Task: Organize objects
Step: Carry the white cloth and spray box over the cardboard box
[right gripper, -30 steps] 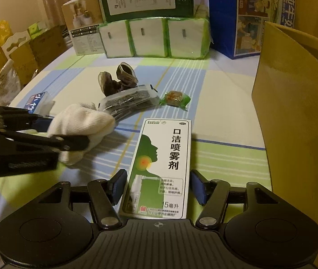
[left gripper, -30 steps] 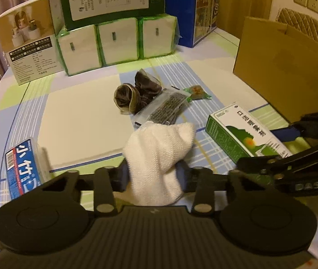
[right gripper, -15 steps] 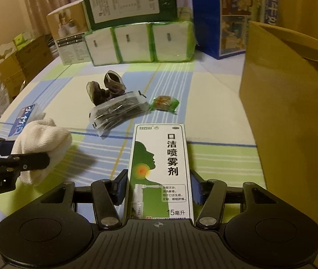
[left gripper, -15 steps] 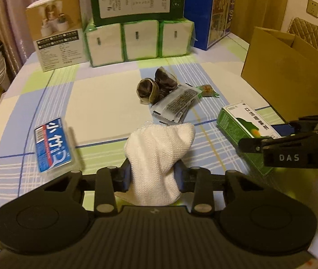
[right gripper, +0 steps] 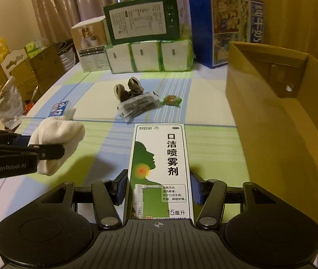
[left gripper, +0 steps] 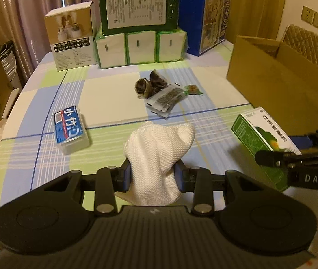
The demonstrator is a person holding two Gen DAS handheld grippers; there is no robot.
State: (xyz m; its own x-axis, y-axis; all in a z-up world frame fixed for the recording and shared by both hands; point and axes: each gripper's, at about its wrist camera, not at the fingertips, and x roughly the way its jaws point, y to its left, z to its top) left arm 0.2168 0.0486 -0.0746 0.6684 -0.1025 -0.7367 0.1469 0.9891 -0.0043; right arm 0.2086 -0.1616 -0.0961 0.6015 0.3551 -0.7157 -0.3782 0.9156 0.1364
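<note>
Cardboard box (right gripper: pixel 277 121) open-topped, on the table's right side; more of its inside wall shows in the right wrist view than 0.5 s ago. Table (left gripper: pixel 105 94) with checked cloth now sits lower in both views than before, so both grippers have come up off it.

Back row unchanged: blue carton (left gripper: pixel 206 18), green box (left gripper: pixel 138 9) stacked on the tissue packs (left gripper: pixel 139 47), brown product box (left gripper: pixel 71 35) at left.

Spray box (right gripper: pixel 160 170), green and white, is clamped between the right gripper (right gripper: pixel 159 188) fingers, lifted clear of the cloth, label up, just beside the cardboard box's near wall. A second ago it lay flat on the table with the fingers around it.

White sock (left gripper: pixel 159 157) is pinched in the left gripper (left gripper: pixel 154 177), hanging off the table; grip same as earlier, just higher.

Left on the table, not moved: blue floss box (left gripper: pixel 69 127) at left, clear packet (left gripper: pixel 165 98) in the middle touching the dark rolled socks (left gripper: pixel 147 85) behind it, small green-wrapped snack (left gripper: pixel 192 88) just right of the packet.
</note>
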